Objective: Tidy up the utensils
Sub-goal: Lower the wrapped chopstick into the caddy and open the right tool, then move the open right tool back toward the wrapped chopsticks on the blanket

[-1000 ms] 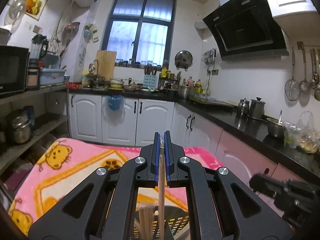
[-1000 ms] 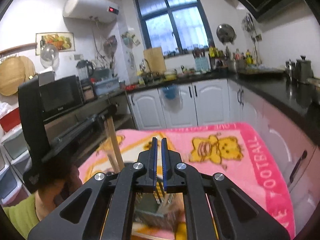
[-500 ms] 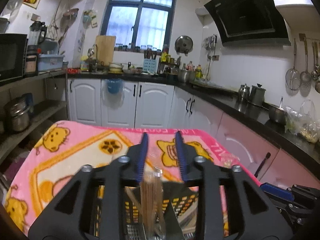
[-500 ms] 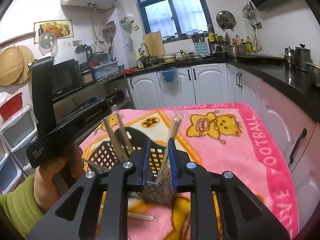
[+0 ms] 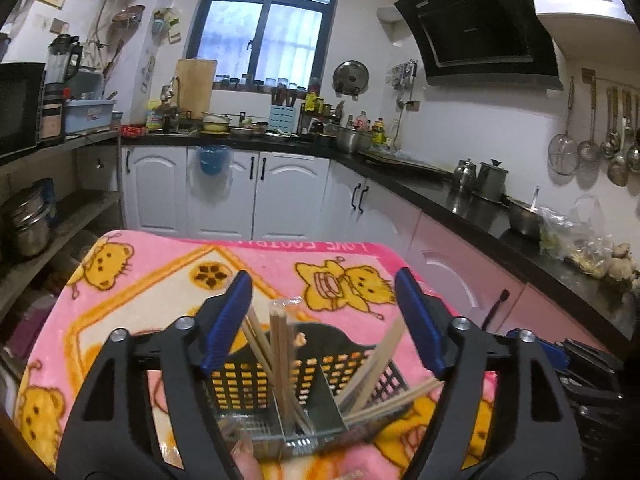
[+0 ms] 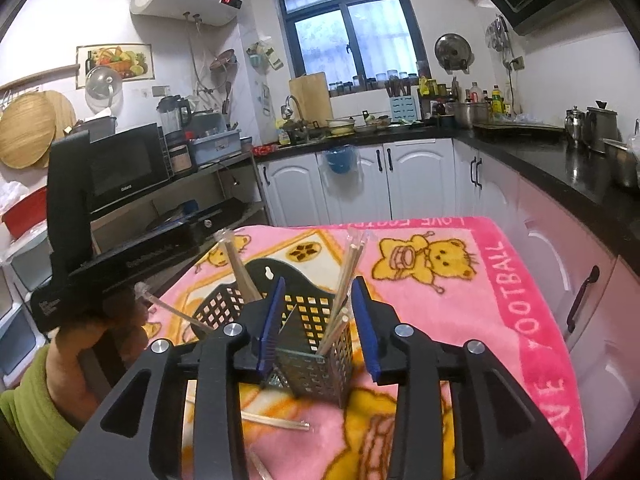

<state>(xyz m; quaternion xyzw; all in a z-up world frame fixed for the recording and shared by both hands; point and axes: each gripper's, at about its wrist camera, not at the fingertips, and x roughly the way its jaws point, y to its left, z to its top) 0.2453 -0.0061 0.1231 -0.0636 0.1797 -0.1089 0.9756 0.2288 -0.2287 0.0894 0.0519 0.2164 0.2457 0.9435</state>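
While I look down past my two tools, a black basket [image 5: 256,376] with square holes sits on a pink blanket [image 5: 152,304] with yellow bears on it. The basket has a wall down its middle. Wooden chopsticks [image 5: 282,360] stand in it, some in thin clear wrappers. One bunch stands almost straight up in the middle. Others lean out to the right side.

My left gripper [image 5: 324,320] has blue pads, and its jaws have just been opening. They are spread wide now, one on each side of the standing chopsticks. The pads do not touch the sticks.

My right gripper [image 6: 320,320] has jaws that have just been opening too. They are spread a bit, not as wide as the left ones. A few chopsticks [image 6: 348,276] lean up between them, and the pads are not pressing on them.

From the right camera I can see my left hand [image 6: 96,336] and a green sleeve [image 6: 28,400] holding the other tool. One wrapped chopstick [image 6: 276,422] lies flat on the blanket, just beside the basket.
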